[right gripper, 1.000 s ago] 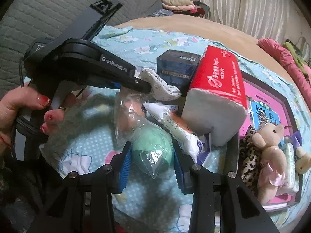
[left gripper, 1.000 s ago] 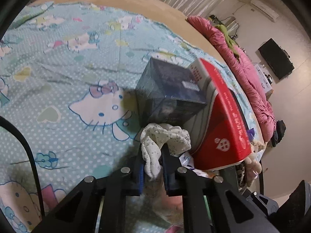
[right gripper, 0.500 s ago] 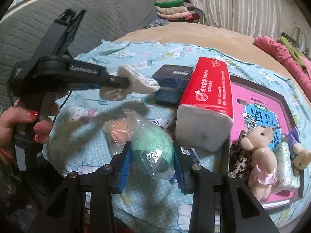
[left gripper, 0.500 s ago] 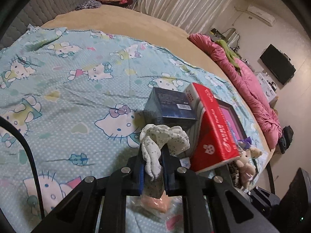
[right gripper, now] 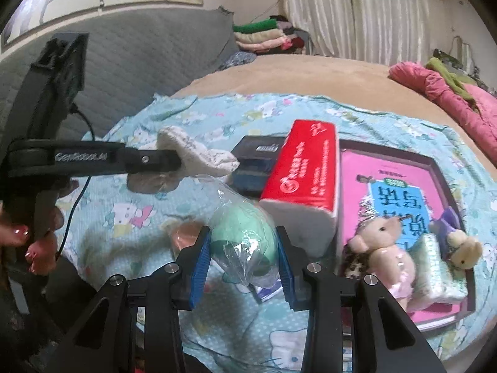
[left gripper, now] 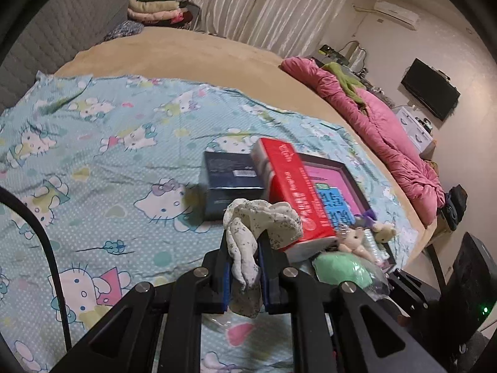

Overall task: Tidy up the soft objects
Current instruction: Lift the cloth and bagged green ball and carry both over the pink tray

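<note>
Both tongs are clamping soft things: left tongs [left gripper: 245,261] pinching a speckled sock [left gripper: 261,223], right tongs [right gripper: 243,258] squeezing a bagged green ball [right gripper: 245,233]; I'm risking its slippery wrap sliding free.

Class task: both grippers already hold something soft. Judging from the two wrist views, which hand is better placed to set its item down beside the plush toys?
Right, probably. The right gripper, shut on the bagged green ball, hangs nearer the plush toys; the left gripper, holding the sock, sits beyond the red tissue pack.

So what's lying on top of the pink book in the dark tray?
On the pink book lie a pink plush bear, a small tan plush and a pale packet; they cover its near cover.
</note>
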